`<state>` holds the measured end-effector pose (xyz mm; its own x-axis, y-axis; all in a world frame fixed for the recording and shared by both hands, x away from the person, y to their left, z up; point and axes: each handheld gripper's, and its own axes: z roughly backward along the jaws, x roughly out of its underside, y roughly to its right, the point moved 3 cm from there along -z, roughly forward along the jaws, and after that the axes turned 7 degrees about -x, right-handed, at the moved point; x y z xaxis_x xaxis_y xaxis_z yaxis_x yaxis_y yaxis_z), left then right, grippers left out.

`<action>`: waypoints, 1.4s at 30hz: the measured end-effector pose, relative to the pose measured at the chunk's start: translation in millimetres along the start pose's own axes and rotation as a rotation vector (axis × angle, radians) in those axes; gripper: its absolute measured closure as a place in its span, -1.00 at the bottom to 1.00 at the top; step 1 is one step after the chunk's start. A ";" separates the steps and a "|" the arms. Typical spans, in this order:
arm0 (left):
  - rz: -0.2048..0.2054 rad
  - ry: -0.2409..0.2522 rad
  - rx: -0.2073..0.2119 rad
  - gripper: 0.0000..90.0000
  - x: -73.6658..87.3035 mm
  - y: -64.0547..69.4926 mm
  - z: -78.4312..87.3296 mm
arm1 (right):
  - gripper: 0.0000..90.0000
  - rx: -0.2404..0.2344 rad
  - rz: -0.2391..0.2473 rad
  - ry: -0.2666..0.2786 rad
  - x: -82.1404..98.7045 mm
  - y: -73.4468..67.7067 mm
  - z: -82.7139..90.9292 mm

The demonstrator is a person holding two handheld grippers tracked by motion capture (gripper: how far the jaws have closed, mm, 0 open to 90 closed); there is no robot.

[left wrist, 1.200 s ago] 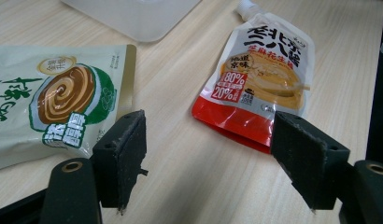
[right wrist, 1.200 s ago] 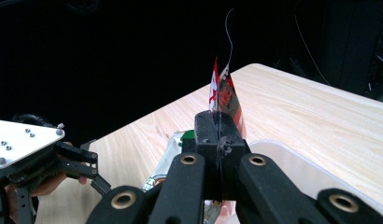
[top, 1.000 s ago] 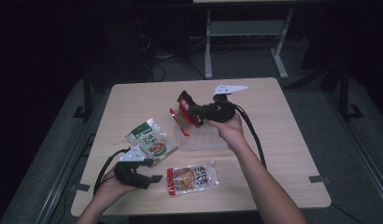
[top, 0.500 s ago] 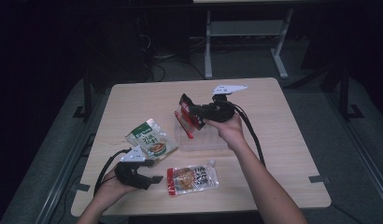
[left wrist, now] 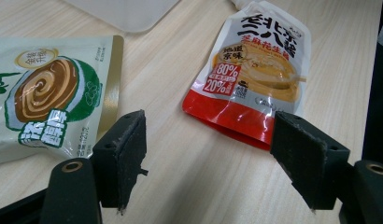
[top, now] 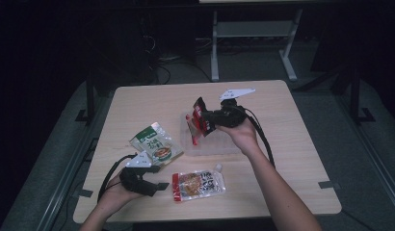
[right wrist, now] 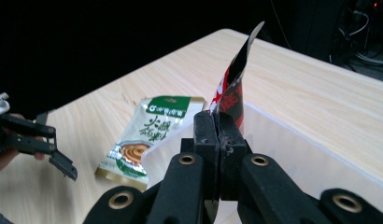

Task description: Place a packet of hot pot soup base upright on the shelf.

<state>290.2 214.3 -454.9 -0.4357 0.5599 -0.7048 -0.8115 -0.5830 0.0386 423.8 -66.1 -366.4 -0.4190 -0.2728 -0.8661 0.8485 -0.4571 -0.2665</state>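
Right gripper (right wrist: 219,133) jaws clenched on red packet (right wrist: 232,91), pinched at lower edge, packet sticking up from the jaws, held above clear tray (top: 212,144) on tabletop (top: 292,144). Left gripper (left wrist: 208,163) jaws spread wide, nothing between, resting low over tabletop. Orange-and-red sauce pouch (left wrist: 255,70) lying flat just ahead of its right jaw. Green-and-white packet (left wrist: 45,93) flat just ahead of its left jaw.
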 end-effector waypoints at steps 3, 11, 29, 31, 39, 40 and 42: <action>-0.001 0.001 0.001 -0.40 0.1 -0.3 -0.4 | 0.97 0.004 0.005 -0.029 3.3 -0.3 -1.4; -0.002 0.000 0.001 -0.40 0.4 -0.6 -0.3 | 0.98 0.002 0.009 -0.064 10.8 0.6 -11.9; -0.010 -0.010 0.006 -0.40 0.9 -0.3 -1.5 | 0.98 -0.005 0.002 -0.107 20.3 3.8 -27.8; -0.009 -0.011 0.007 -0.40 1.1 0.0 -1.8 | 0.98 -0.002 0.006 -0.113 21.2 5.0 -29.2; -0.009 -0.012 0.011 -0.40 1.0 1.0 -2.5 | 0.78 -0.011 -0.014 -0.106 20.9 6.2 -29.9; -0.009 -0.012 0.011 -0.40 1.0 1.0 -2.5 | 0.78 -0.011 -0.014 -0.106 20.9 6.2 -29.9; -0.010 -0.011 0.011 -0.40 1.2 0.8 -2.6 | 0.54 -0.026 -0.025 -0.101 20.2 5.3 -27.6</action>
<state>290.0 212.9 -457.6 -0.4319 0.5719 -0.6974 -0.8201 -0.5708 0.0399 428.8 -50.8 -397.0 -0.4692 -0.3458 -0.8126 0.8452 -0.4426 -0.2996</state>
